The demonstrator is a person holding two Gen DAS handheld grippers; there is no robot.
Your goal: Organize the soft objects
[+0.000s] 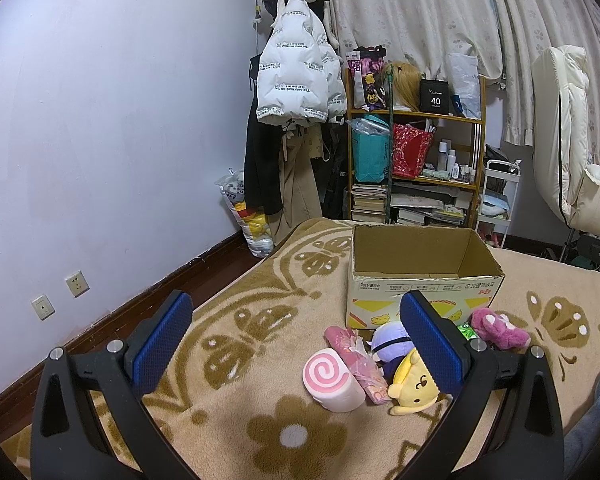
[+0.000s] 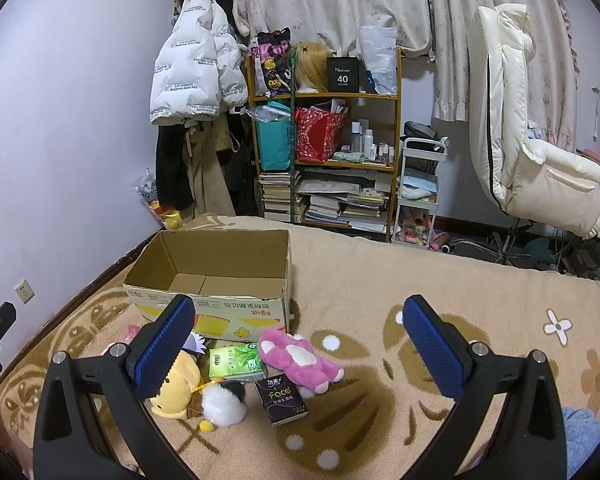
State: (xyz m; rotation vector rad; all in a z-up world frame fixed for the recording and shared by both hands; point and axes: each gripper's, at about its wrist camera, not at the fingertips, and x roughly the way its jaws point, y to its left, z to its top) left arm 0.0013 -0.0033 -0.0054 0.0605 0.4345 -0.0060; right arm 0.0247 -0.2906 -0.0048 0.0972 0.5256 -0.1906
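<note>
An open cardboard box (image 1: pixel 420 276) (image 2: pixel 216 280) stands on a beige patterned blanket with nothing visible inside. In front of it lie soft items: a pink swirl roll cushion (image 1: pixel 334 380), a pink wrapped packet (image 1: pixel 356 356), a purple plush (image 1: pixel 390 346), a yellow plush (image 1: pixel 414 386) (image 2: pixel 176 388), a pink bear plush (image 1: pixel 498 328) (image 2: pixel 300 356), a green tissue pack (image 2: pixel 236 362), a dark "Face" tissue pack (image 2: pixel 282 400) and a white fluffy ball (image 2: pixel 224 400). My left gripper (image 1: pixel 296 340) hovers open above the roll cushion. My right gripper (image 2: pixel 300 344) hovers open above the pink bear. Neither holds anything.
A wall with sockets (image 1: pixel 76 284) runs along the left. Beyond the blanket stand a coat rack with a white puffer jacket (image 1: pixel 296 76), a cluttered wooden shelf (image 2: pixel 328 160), a small white cart (image 2: pixel 420 192) and a cream recliner chair (image 2: pixel 532 152). Bare blanket (image 2: pixel 380 272) lies right of the box.
</note>
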